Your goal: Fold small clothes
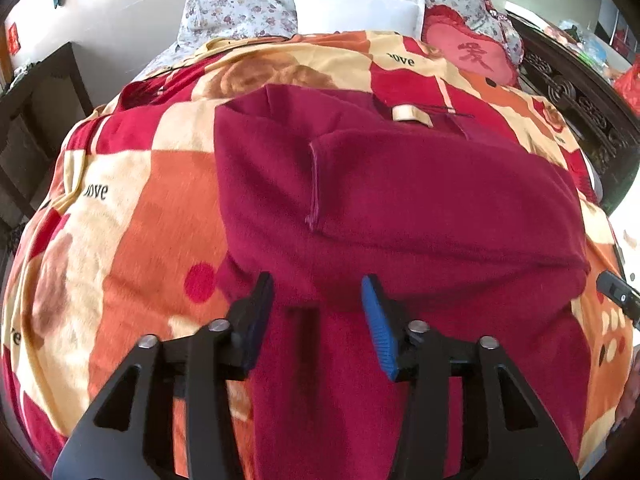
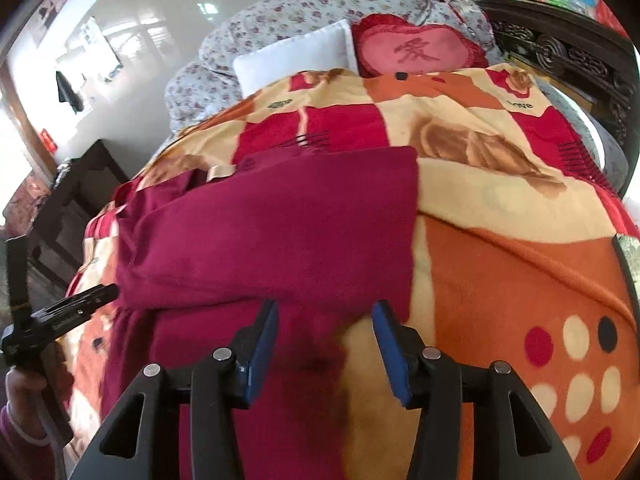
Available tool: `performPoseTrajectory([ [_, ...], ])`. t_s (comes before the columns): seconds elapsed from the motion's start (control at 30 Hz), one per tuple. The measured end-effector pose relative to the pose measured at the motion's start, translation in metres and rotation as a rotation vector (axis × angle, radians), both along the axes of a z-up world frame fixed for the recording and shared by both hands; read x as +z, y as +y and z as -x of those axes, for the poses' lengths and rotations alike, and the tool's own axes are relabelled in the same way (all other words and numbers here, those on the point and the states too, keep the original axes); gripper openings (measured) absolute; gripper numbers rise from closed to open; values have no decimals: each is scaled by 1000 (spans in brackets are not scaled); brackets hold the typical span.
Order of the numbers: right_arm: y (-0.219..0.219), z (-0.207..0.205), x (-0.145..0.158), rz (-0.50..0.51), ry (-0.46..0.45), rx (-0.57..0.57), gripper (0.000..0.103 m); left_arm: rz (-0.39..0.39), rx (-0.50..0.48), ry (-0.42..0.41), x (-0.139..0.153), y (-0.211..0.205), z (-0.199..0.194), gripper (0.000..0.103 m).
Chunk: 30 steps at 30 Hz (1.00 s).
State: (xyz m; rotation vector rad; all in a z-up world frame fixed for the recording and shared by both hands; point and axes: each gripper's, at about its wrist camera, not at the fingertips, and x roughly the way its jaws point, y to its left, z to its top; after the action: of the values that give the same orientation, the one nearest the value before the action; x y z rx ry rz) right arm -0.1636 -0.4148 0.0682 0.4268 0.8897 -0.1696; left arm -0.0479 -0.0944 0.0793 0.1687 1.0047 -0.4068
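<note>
A dark red fleece garment (image 1: 400, 200) lies folded over itself on a patterned red, orange and cream blanket (image 1: 132, 220). A cream label (image 1: 412, 114) shows at its far edge. My left gripper (image 1: 318, 286) hovers open just above the garment's near fold, with nothing between the blue pads. In the right wrist view the same garment (image 2: 272, 236) lies left of centre, and my right gripper (image 2: 326, 310) stands open over its near right edge, holding nothing. The left gripper's black fingers (image 2: 80, 300) reach in from the left, held by a hand (image 2: 20, 384).
A white pillow (image 1: 356, 10), a red heart cushion (image 1: 468, 52) and a floral quilt (image 1: 240, 8) lie at the head of the bed. A dark carved wooden bed frame (image 1: 576, 100) runs along the right. Dark furniture (image 2: 76, 184) stands at the left.
</note>
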Motion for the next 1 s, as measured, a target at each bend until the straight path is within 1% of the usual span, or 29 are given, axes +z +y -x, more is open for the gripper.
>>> performPoseTrajectory([
  [0.03,5,4,-2,-6,12,11,47,6,2,4,0,3,3,56],
  [0.13,13,15,-8,-10,38,28,47,20,1,21,0,10,13,56],
  [0.23,15,32,-12,-36,50,15,47,56,-6,65,0,24,25,56],
  [0.37,14,60,-13,-53,62,2,48,71,-24,99,0,47,49,56],
  [0.53,19,90,-14,-26,90,8,49,96,-44,153,-2,71,81,56],
  [0.57,20,96,-15,-34,93,11,49,111,-42,178,-4,79,90,56],
  [0.63,22,111,-17,-58,94,14,49,117,-39,214,-9,88,103,56],
  [0.73,27,132,-21,-87,92,11,49,104,-40,237,-15,98,122,56],
  [0.87,35,157,-26,-103,104,11,50,118,-44,292,-25,113,144,56],
  [0.93,39,166,-27,-107,112,13,50,131,-40,320,-30,119,154,56],
  [1.0,43,174,-29,-114,114,15,50,161,-32,355,-33,126,163,56],
])
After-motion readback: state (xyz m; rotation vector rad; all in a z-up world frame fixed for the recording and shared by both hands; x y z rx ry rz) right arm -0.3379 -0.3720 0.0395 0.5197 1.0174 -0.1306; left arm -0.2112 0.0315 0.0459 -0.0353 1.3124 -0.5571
